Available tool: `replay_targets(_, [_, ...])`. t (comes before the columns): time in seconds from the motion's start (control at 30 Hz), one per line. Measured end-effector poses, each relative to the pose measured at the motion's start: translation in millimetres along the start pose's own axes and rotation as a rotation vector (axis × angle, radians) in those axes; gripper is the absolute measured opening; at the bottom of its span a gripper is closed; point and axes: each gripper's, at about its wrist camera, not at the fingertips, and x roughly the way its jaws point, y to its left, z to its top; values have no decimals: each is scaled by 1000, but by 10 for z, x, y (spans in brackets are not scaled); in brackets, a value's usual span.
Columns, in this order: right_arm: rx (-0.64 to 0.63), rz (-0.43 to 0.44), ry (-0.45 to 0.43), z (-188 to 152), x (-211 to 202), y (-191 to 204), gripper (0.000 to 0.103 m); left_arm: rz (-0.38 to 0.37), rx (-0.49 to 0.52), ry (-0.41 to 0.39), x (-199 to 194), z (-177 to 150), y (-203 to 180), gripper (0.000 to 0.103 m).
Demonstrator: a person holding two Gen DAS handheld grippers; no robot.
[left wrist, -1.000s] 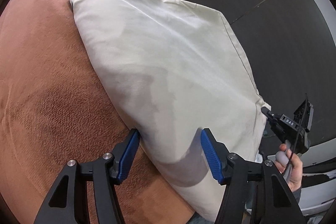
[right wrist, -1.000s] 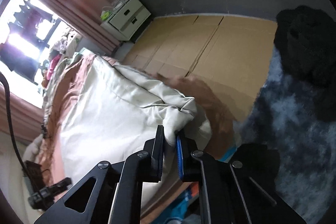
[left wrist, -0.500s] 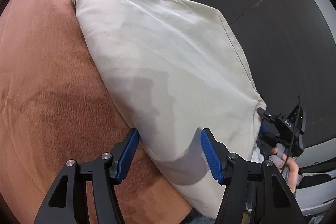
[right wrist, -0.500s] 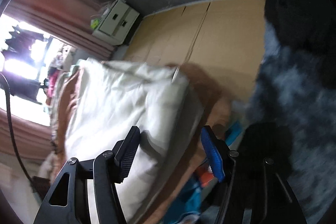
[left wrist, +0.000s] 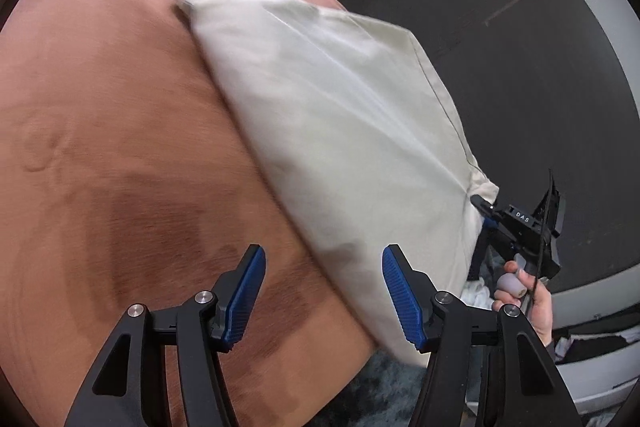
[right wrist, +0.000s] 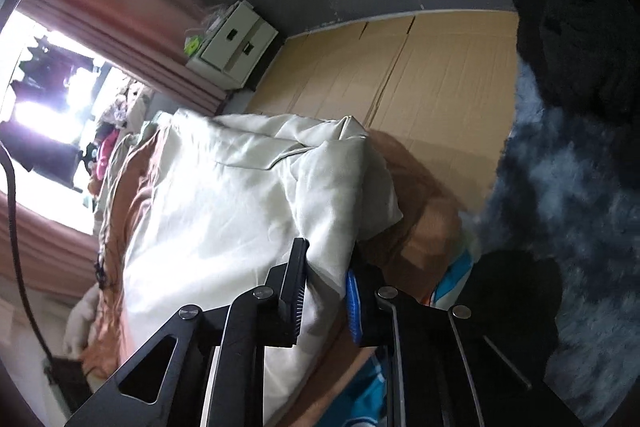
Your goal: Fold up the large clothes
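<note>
In the left wrist view, the left gripper point(left wrist: 322, 291) is seen at the bottom of the frame with its blue-padded fingers point(left wrist: 402, 297) spread apart and nothing grasped between them. Beneath them a rust-brown blanket point(left wrist: 112, 131) is spread over a bed. A cream-white cloth point(left wrist: 340, 115), folded into a broad flat slab, runs diagonally from the upper centre to the lower right, its near edge lying under the gap between the fingers. At the right edge, the right gripper point(left wrist: 486, 207) is seen clamped on the cloth's far corner, held by a hand point(left wrist: 528, 295).

In the right wrist view, the fingers point(right wrist: 294, 287) at the bottom centre have just been closing, and a bunched fold of the cream-white cloth is pinched between them. The cloth stretches away to the upper left across the blanket. A white drawer unit point(right wrist: 234, 43) stands at the upper centre beside a pink curtain point(right wrist: 132, 43). Wooden flooring point(right wrist: 400, 67) fills the upper right, and a shaggy blue-grey rug point(right wrist: 568, 187) covers the right side.
</note>
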Motion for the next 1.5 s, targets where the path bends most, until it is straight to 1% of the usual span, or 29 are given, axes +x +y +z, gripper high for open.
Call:
replay_targets(0.03, [12, -10, 3, 4, 10, -1, 18, 7, -4, -8, -67, -6, 26, 62])
replay_targets(0.07, [9, -39, 2, -2, 10, 41, 19, 14, -9, -18, -140, -9, 52, 62])
replay_targets(0.13, [-22, -115, 0, -24, -31, 167, 26, 27, -18, -44, -307, -31, 99, 62])
replay_targets(0.2, [-46, -145, 8, -52, -104, 254, 37, 39, -22, -65, -454, -53, 137, 62])
replay_targets(0.27, [-69, -128, 13, -72, -196, 317, 42, 46, -30, -78, -563, -61, 169, 63])
replay_targets(0.33, [-94, -122, 15, -88, -315, 379, 51, 39, -49, -93, -687, -69, 193, 63])
replay_targets(0.37, [-103, -125, 12, -102, -375, 412, 62, 41, -52, -97, -752, -84, 198, 63])
replay_targets(0.4, [-120, -124, 1, -126, -471, 468, 70, 43, -52, -102, -807, -93, 183, 64])
replay_targets(0.43, [-132, -123, -6, -137, -519, 510, 71, 43, -50, -107, -873, -106, 178, 64])
replay_targets(0.47, [-152, -124, -16, -165, -608, 572, 71, 43, -48, -114, -943, -120, 170, 68])
replay_targets(0.5, [-166, -122, -20, -196, -666, 618, 75, 47, -47, -122, -998, -134, 157, 74])
replay_targets(0.53, [-183, -116, -23, -225, -726, 674, 79, 57, -46, -135, -1080, -157, 138, 77])
replay_targets(0.57, [-201, -109, -27, -252, -788, 728, 90, 64, -43, -151, -1165, -188, 122, 83])
replay_targets(0.6, [-226, -102, -37, -300, -880, 806, 97, 67, -38, -164, -1233, -220, 104, 86])
replay_targets(0.67, [-253, -98, -54, -380, -991, 922, 101, 76, -23, -187, -1378, -269, 64, 89])
replay_targets(0.8, [-295, -84, -116, -588, -1320, 1139, 102, 106, 9, -230, -1722, -410, -2, 96])
replay_targets(0.97, [-353, -51, -129, -895, -1627, 1391, 103, 127, 52, -293, -2198, -659, -54, 98])
replay_targets(1.07, [-385, -44, -160, -1065, -1838, 1536, 103, 127, 72, -322, -2437, -813, -74, 100])
replay_targets(1.1, [-399, -37, -169, -1130, -1920, 1597, 103, 137, 83, -346, -2573, -891, -77, 101])
replay_targets(1.17, [-418, -27, -175, -1231, -2041, 1688, 103, 149, 84, -377, -2727, -977, -85, 101])
replay_targets(1.23, [-435, -23, -181, -1320, -2139, 1761, 103, 138, 80, -415, -2947, -1106, -74, 101])
replay_targets(1.27, [-447, -19, -185, -1378, -2208, 1804, 103, 136, 81, -425, -2994, -1128, -74, 102])
replay_targets(1.33, [-465, -13, -195, -1482, -2316, 1867, 103, 139, 92, -461, -3186, -1261, -81, 102])
replay_targets(1.5, [-517, 5, -213, -1767, -2590, 2001, 103, 135, 95, -516, -3489, -1559, -55, 102])
